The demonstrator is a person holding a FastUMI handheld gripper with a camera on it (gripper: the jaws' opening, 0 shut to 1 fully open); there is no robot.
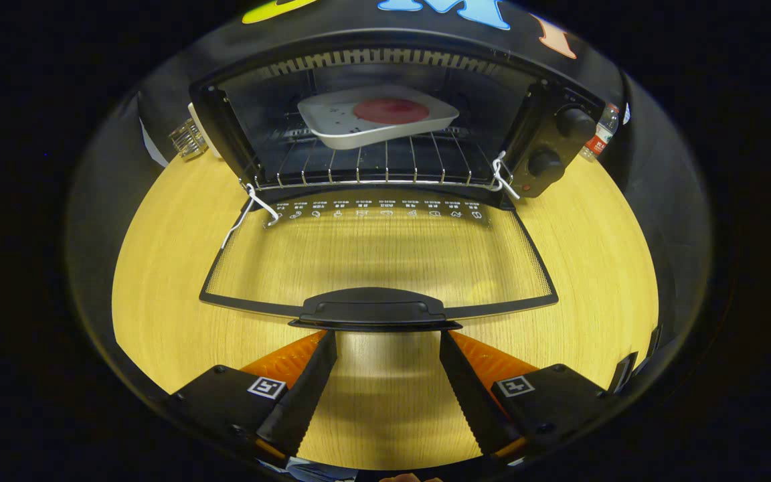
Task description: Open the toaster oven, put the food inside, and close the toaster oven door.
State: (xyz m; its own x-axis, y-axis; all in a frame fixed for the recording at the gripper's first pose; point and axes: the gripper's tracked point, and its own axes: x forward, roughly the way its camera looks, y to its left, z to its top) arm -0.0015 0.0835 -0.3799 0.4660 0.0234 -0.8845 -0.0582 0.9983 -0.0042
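The black toaster oven (385, 114) stands on the wooden table with its glass door (379, 258) folded flat toward me. On the wire rack (372, 164) inside rests a white square plate (375, 124) bearing a round red slice of food (391, 110). The door's black handle (373, 311) lies just ahead of my fingertips, its underside over them. My gripper (387, 338) is open, the two fingers spread about as wide as the handle, with bare table between them. I cannot tell whether the fingertips touch the handle.
Two black knobs (559, 144) sit on the oven's right panel. A plastic bottle (601, 137) stands behind the oven to the right, and a glass object (188, 139) to its left. Bare wooden table (593, 254) lies on both sides of the door.
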